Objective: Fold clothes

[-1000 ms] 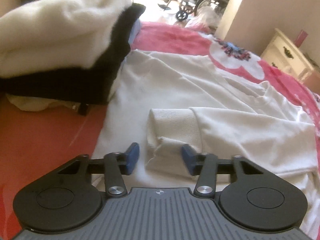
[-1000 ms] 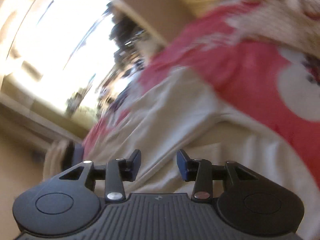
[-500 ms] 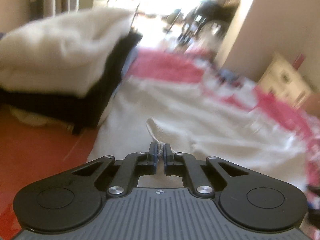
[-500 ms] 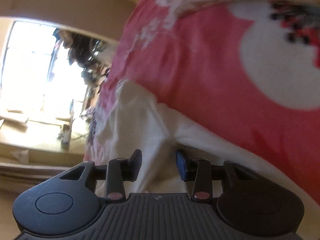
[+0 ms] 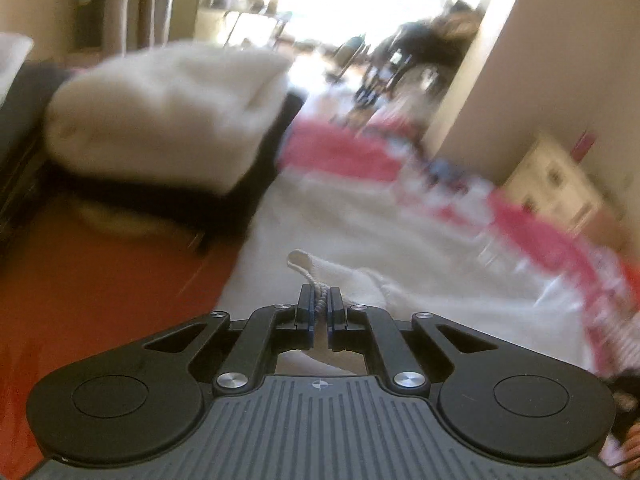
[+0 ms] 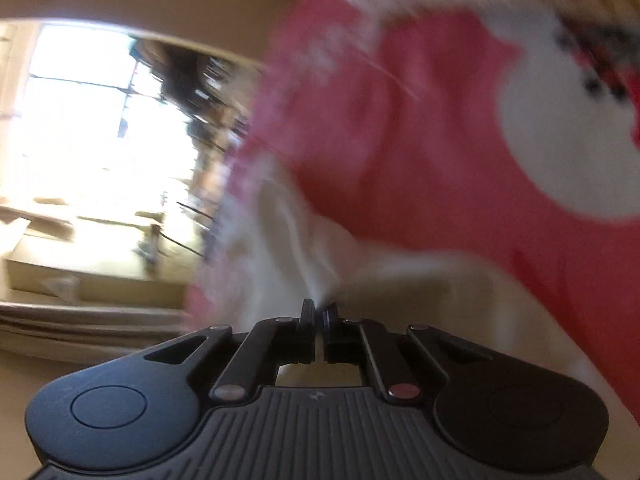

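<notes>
Our left gripper (image 5: 319, 312) is clamped on the ribbed cuff (image 5: 316, 270) of the white sweater's sleeve, a pinch of knit standing up between the blue pads, and our right gripper (image 6: 319, 316) is likewise closed on a bunched fold of the same cream fabric, which rises in a small peak from its tips. Out from the left grip, the white sweater (image 5: 400, 256) lies spread across the pink bedspread (image 5: 344, 156), its body mostly flat as far as the blur lets us tell. From the right wrist view the sweater's edge (image 6: 288, 240) runs away along the bedspread's pink field with a large white flower (image 6: 568, 152) printed on it. To the left sits a pile (image 5: 168, 112) of clothes, a thick white piece on top of a dark one, which we judge to be garments already folded. For this sweater, we reckon the fold is only starting: both grips are set, but the sleeve is not yet carried across the body, and the halving of the body and the move to the pile are left.
</notes>
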{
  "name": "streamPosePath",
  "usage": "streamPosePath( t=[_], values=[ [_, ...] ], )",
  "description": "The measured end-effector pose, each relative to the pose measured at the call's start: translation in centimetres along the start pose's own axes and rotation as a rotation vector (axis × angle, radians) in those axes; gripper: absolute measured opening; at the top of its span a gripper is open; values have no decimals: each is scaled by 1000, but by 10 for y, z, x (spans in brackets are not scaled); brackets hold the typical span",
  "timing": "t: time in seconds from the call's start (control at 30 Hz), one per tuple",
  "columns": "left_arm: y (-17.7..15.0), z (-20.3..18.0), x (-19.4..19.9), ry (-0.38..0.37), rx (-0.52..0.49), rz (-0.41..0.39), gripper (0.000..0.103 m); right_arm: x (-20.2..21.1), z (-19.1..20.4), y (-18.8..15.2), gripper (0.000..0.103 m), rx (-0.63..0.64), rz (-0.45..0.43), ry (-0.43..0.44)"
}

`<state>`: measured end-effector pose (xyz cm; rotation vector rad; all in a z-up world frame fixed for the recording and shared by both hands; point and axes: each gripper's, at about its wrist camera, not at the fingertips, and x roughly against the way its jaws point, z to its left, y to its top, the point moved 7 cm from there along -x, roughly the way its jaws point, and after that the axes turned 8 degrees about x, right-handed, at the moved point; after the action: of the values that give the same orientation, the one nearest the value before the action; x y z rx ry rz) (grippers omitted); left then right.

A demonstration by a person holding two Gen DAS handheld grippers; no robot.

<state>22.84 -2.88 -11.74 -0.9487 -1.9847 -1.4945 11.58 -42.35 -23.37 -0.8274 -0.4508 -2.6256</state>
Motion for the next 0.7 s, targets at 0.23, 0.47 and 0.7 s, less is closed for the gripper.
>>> streamPosePath(
  t=[0.23,0.47,0.7],
  values=[
    [-29,18,1,52,-131,61,20,7,2,-7,23,135,9,-118],
    [-5,18,9,30,-83,2,28,13,85,-3,24,635,5,-215],
    [-32,5,-37,126,-163,153,34,-76,172,39,26,679,154,-204]
  ],
)
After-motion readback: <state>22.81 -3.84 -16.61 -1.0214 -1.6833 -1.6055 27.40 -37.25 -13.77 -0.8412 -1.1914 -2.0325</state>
